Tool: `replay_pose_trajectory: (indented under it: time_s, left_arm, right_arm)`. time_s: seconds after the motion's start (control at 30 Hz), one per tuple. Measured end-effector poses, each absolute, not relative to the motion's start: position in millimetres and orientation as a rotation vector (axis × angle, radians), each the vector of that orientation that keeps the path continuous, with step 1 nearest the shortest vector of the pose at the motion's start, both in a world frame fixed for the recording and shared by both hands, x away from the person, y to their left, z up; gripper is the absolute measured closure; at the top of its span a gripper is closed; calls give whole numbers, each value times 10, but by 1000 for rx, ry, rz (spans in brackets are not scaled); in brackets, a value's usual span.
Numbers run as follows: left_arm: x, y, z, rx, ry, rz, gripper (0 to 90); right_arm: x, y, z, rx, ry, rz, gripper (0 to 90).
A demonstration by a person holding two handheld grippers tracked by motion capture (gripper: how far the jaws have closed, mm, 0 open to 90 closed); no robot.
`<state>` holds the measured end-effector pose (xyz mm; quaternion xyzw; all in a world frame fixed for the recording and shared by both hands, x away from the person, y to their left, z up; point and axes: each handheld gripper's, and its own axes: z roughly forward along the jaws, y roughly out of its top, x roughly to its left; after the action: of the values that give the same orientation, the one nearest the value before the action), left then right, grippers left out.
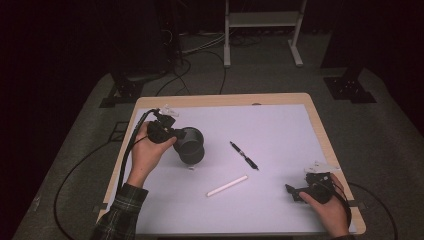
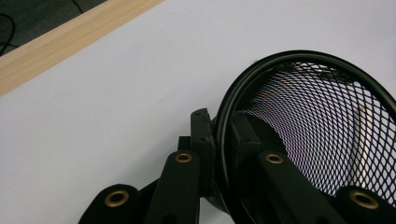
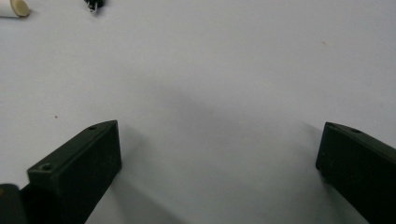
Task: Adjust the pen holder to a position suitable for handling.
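Your left hand-held gripper [image 1: 167,134] is clamped on the rim of the black mesh cup [image 1: 191,145]; in the left gripper view its jaws pinch the thin rim wire [image 2: 223,140], one jaw outside the wall and one inside, with nothing else bearing the cup. That is a narrow hold on a round edge, so the cup can swing or twist about the pinch if you tip your wrist quickly, and it may slide out of the jaws. In the high view the cup sits tilted at the left middle of the desk [image 1: 280,210], its mouth turned toward your gripper, and I cannot tell whether its base touches the white surface or hangs just above it; if it drags, the mesh may catch and pull the rim free. Your right hand-held gripper [image 1: 299,191] rests near the right front corner with its jaws spread wide and nothing between them, well apart from everything else. The black pen [image 1: 244,155] lies near the middle of the desk and the white stick [image 1: 227,185] lies just in front of it; a wide sweep of the cup to the right could knock either one and send it rolling. In the right gripper view the stick's end [image 3: 14,7] and the pen's tip [image 3: 95,4] are cut off at the top edge. Through the mesh in the left gripper view a pale streak shows, too faint to name, and the cup's bottom is out of frame.
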<state>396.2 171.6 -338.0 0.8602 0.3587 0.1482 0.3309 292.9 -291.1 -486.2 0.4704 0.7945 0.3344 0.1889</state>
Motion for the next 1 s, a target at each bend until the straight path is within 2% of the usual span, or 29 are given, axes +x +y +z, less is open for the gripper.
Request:
replay_pose_trajectory:
  time_s: [1.0]
  left_arm:
    - [3681,1395,-3425,2297,802,282,829]
  right_arm:
    - [2928,-2911,-4861,1325,2234,940,0]
